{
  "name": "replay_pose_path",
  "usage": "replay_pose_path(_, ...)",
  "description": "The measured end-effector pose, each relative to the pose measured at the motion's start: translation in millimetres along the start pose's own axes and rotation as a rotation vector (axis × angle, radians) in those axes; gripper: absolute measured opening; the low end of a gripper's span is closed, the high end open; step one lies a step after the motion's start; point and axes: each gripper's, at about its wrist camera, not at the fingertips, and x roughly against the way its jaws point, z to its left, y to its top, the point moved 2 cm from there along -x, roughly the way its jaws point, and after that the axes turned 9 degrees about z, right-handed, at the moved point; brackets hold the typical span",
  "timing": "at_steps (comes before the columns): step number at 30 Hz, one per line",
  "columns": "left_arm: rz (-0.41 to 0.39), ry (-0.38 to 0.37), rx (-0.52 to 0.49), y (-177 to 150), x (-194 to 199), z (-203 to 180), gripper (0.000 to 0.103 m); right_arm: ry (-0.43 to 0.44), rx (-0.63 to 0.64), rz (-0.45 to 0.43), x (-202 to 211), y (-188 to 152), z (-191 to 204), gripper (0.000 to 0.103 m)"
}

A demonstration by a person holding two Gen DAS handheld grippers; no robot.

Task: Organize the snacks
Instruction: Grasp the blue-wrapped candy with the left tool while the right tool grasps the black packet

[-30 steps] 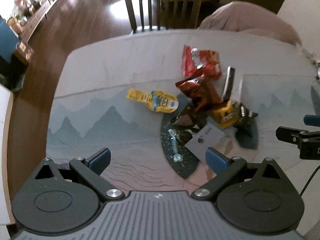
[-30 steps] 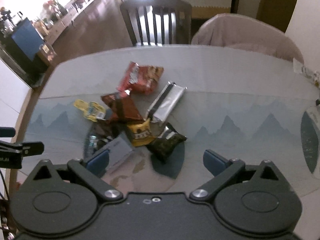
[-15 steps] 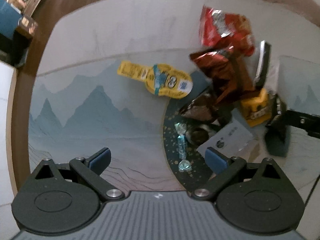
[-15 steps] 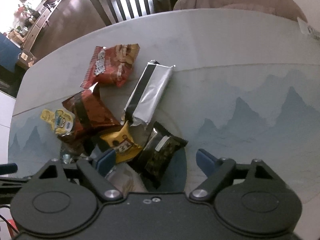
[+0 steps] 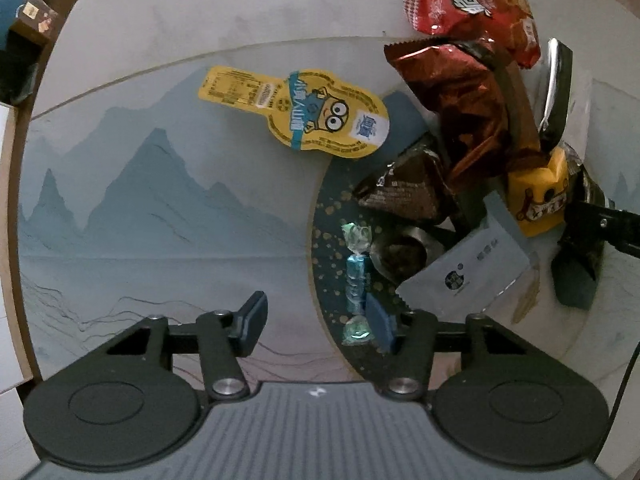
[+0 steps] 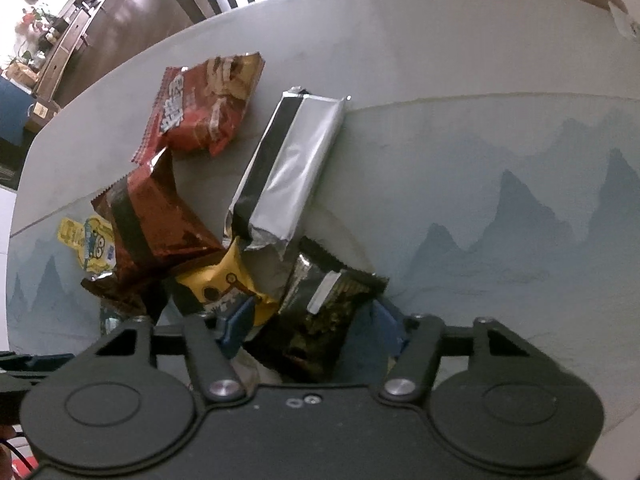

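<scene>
Snacks still heaped on desk (image 6: 460,60); I see nothing sorted yet. My right tool (image 6: 316,318) spread wide, straddling dark packet (image 6: 320,312), not gripping. My left tool (image 5: 316,320) spread wide, empty, right pad beside blue candy (image 5: 356,280). Whole job left.

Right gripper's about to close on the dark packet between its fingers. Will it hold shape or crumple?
The dark snack packet looks like thin crinkled foil, so it will probably crumple under the right gripper. It seems small and light, so lifting should be easy. Its glossy film may slip, and it overlaps the yellow snack packet, which could shift.
</scene>
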Motion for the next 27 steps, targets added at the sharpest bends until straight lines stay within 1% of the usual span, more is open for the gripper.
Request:
replay_pose_path(2, 0.003, -0.005, -0.005, 2, -3, 1, 0.049, 0.002, 0.007, 0.005, -3, 0, 0, 0.060)
replay_pose_path(5, 0.003, -0.023, -0.009, 5, -5, -1, 0.048, 0.007, 0.016, 0.003, -5, 1, 2, 0.058)
replay_pose_path(6, 0.005, -0.025, -0.012, 6, -7, -2, 0.045, 0.005, 0.020, 0.003, -5, 2, 3, 0.057)
replay_pose_path(7, 0.009, -0.024, -0.017, 8, -9, -3, 0.042, 0.002, 0.022, 0.002, -5, 2, 4, 0.055)
replay_pose_path(8, 0.014, -0.026, -0.021, 10, -11, -6, 0.037, -0.002, 0.025, 0.001, -5, 2, 4, 0.052)
replay_pose_path(10, 0.006, -0.034, -0.025, 12, -12, -10, 0.032, -0.016, 0.041, -0.003, -4, 1, 4, 0.048)
replay_pose_path(11, 0.002, -0.038, -0.029, 12, -12, -12, 0.027, -0.021, 0.047, -0.005, -4, 1, 5, 0.046)
replay_pose_path(12, 0.000, -0.051, -0.033, 13, -12, -14, 0.020, -0.028, 0.052, -0.010, -4, 0, 5, 0.045)
replay_pose_path(14, -0.006, -0.063, -0.041, 11, -11, -19, 0.013, -0.032, 0.058, -0.019, -4, -1, 5, 0.042)
replay_pose_path(16, -0.017, -0.066, -0.050, 9, -10, -23, 0.013, -0.038, 0.063, -0.030, -3, -2, 4, 0.038)
replay_pose_path(20, -0.034, -0.082, -0.025, 5, -8, -20, 0.012, -0.030, 0.064, -0.038, 1, -6, 0, 0.034)
replay_pose_path(27, -0.071, -0.121, -0.003, -8, 5, -8, 0.013, -0.015, 0.079, -0.063, 24, -25, -4, 0.033)
